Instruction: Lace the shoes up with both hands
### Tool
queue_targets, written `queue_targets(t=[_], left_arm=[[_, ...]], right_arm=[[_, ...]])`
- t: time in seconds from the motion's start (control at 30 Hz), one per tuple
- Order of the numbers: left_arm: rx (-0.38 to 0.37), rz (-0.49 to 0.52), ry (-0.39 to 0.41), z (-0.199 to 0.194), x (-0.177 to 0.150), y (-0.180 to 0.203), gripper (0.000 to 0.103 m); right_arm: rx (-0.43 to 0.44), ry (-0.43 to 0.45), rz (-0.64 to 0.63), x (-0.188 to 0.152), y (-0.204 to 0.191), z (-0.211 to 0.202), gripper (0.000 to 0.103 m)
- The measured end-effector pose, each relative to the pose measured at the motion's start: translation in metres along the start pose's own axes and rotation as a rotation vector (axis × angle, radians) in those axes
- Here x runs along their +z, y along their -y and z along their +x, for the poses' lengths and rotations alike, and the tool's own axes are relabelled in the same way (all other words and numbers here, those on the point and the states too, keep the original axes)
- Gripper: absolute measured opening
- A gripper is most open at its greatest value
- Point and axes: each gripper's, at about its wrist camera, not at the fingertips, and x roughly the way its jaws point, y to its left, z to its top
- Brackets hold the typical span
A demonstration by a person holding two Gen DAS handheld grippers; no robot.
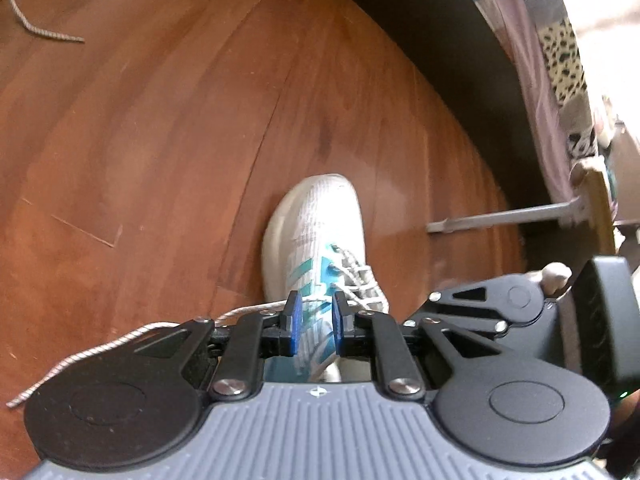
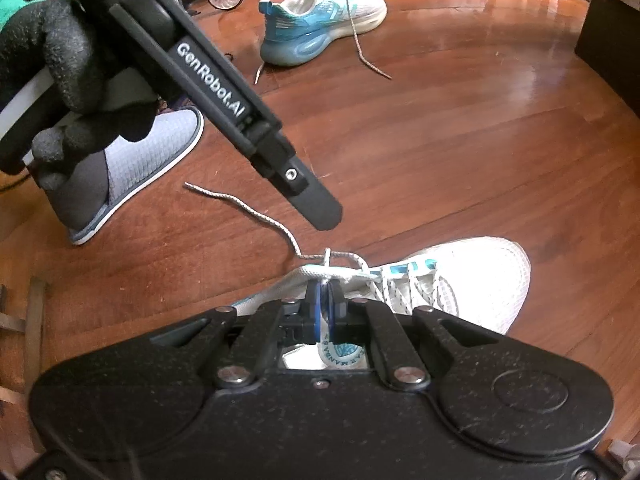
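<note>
right gripper (image 2: pixel 325 304) jaws pinch soft, slippery shoelace (image 2: pixel 256 214) at sneaker (image 2: pixel 460 276) collar; left gripper (image 1: pixel 315 322) jaws narrow, empty; grab near tip.

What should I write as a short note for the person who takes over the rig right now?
Right gripper: shut on the lace at the near shoe's collar.
Left gripper: open, holding nothing, above that shoe.
Loose lace end lies on the floor.
Done: lower eyelets laced.
Left: tie the ends. The second shoe is untied.
</note>
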Motion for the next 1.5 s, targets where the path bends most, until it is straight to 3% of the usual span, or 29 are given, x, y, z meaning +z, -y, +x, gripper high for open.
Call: queue_targets(t=[0.4,0.77,1.5], left_arm=[[-0.036,-0.056,-0.037,0.015,-0.010,0.005,0.013],[-0.021,-0.060,-0.048,0.012,0.006,-0.003,0.013],[-0.033,-0.132,-0.020,0.010,0.001,-0.010,0.010]], right_arm=[[0.001,0.004,0.024,-0.002,0.003,-0.001,0.002],[0.009,0.011,0.038,0.008,0.011,0.001,0.002],[0.016,0.016,0.037,-0.001,0.016,0.001,0.002]])
